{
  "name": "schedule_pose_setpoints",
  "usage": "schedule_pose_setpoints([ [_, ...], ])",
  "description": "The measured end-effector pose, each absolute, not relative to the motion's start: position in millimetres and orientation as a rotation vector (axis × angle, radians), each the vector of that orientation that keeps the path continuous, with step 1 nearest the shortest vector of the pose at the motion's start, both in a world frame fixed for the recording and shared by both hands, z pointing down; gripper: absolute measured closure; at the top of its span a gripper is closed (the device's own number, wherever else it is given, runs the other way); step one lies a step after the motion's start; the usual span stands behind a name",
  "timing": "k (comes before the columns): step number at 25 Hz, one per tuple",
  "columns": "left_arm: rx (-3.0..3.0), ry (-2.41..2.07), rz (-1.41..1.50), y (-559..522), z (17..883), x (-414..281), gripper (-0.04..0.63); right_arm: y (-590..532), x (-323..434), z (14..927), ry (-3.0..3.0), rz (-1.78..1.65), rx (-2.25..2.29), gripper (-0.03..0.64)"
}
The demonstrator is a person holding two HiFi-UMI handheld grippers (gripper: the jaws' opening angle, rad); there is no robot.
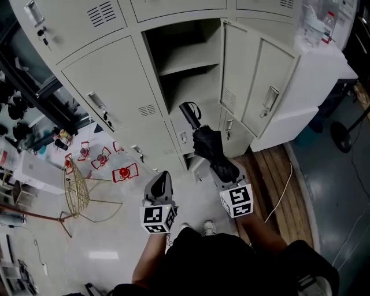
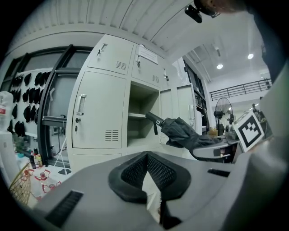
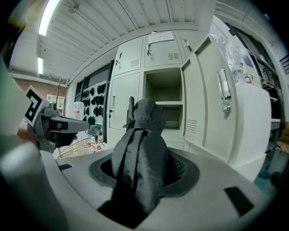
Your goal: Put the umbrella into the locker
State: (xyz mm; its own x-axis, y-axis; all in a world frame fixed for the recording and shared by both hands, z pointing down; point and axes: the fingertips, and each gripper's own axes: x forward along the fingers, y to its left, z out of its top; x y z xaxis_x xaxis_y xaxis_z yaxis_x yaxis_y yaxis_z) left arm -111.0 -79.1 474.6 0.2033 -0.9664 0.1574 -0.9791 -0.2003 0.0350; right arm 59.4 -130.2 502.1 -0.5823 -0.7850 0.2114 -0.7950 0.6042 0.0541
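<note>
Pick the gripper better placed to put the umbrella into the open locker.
Right. The right gripper holds the folded umbrella, handle aimed at the open locker; the left gripper is shut and empty.

We find ourselves in a workshop-like storage room: a bank of pale metal lockers (image 1: pixel 110 87), a corrugated ceiling (image 2: pixel 113 16) with strip lights (image 3: pixel 48 13), a standing fan (image 2: pixel 222 107), a bare floor (image 1: pixel 110 243).
</note>
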Motion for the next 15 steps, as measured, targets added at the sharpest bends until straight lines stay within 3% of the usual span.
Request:
schedule_pose_setpoints([
  [15,2.296,-1.933,0.144,-184,482,-172,0.598,-228,14,512,-2.591,0.134,1.313,0.397],
])
